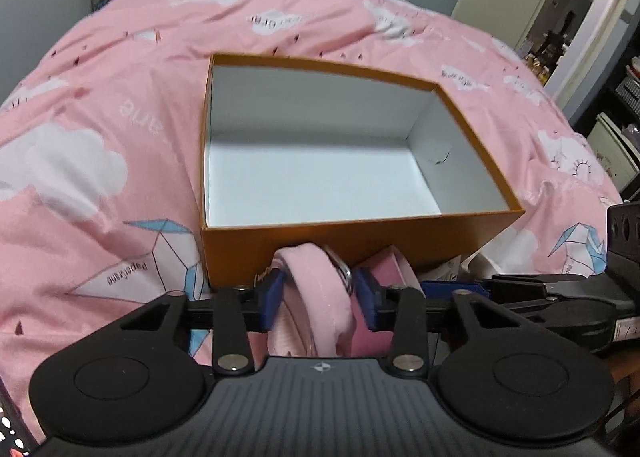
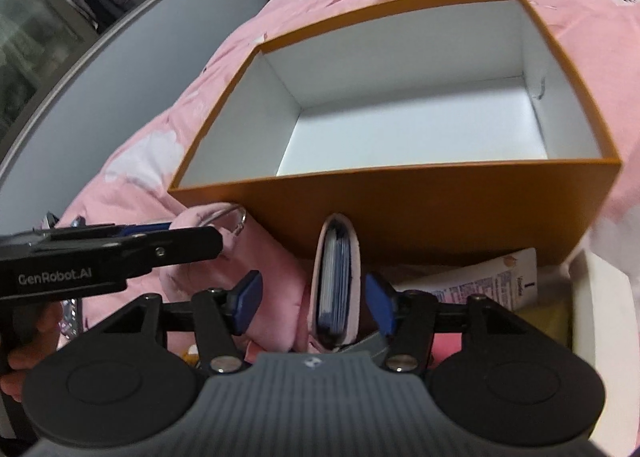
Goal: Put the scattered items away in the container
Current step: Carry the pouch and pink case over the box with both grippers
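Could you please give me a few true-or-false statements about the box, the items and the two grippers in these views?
1. The orange box is empty. True.
2. The box stands on a wooden table. False: on a pink printed duvet.
3. A pink card wallet stands between the right gripper fingers. True.
4. The left gripper straddles a blue bottle. False: a pink plush pouch with a metal ring.
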`<state>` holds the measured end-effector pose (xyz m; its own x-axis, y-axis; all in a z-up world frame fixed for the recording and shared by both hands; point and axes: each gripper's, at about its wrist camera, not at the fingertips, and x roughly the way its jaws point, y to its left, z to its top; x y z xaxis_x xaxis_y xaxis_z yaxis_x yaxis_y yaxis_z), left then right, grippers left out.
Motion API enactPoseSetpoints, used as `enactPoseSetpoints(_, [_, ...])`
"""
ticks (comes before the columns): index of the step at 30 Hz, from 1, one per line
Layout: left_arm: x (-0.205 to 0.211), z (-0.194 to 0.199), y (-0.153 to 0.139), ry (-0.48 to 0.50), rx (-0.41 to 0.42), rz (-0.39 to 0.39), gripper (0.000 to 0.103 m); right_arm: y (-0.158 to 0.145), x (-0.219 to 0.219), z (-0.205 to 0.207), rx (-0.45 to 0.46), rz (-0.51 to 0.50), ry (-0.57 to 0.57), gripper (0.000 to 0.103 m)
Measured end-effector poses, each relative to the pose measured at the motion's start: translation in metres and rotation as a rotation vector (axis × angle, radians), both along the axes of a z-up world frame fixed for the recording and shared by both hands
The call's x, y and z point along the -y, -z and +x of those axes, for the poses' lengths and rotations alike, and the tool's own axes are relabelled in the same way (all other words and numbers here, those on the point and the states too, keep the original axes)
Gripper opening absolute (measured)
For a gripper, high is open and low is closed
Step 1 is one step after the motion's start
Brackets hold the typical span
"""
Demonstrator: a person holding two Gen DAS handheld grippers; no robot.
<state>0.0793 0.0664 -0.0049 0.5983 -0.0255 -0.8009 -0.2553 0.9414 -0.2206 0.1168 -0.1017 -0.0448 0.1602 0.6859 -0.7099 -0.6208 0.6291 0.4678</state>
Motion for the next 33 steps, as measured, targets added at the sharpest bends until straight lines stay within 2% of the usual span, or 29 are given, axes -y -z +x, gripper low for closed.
enactPoseSetpoints(2, [-0.001,0.0,0.002,0.005,-0.002,-0.013,0.037,0.004,-0.006,0.0,0.006,-0.02,-0.016,0.055])
enactPoseSetpoints(3, [-0.001,-0.001,0.003,0.007,-0.002,-0.019,0.034,0.005,-0.007,0.0,0.009,-0.027,-0.02,0.049])
enactPoseSetpoints(4, [-0.002,-0.001,0.003,0.007,0.0,-0.024,0.032,0.007,-0.008,-0.001,0.012,-0.035,-0.019,0.038])
enactPoseSetpoints(6, [-0.003,-0.004,0.003,0.003,0.003,-0.036,0.028,0.008,-0.008,0.0,0.014,-0.041,-0.019,0.023])
enactPoseSetpoints(7, [-0.004,-0.005,0.003,0.0,0.005,-0.04,0.027,0.008,-0.007,-0.001,0.016,-0.036,-0.021,0.022])
enactPoseSetpoints(17, [-0.002,-0.033,-0.016,-0.004,0.105,-0.045,0.023,-0.026,0.007,-0.021,0.134,0.001,-0.033,0.019])
enactPoseSetpoints(24, [0.007,-0.05,-0.05,0.033,0.211,-0.008,0.023,-0.063,0.03,-0.034,0.21,0.055,-0.021,0.019])
enactPoseSetpoints(30, [0.005,-0.059,-0.08,0.049,0.3,0.005,0.023,-0.098,0.045,-0.036,0.256,0.142,-0.011,0.019])
enactPoseSetpoints(33, [0.006,-0.059,-0.093,0.057,0.347,0.044,0.022,-0.112,0.047,-0.031,0.272,0.184,-0.001,0.019])
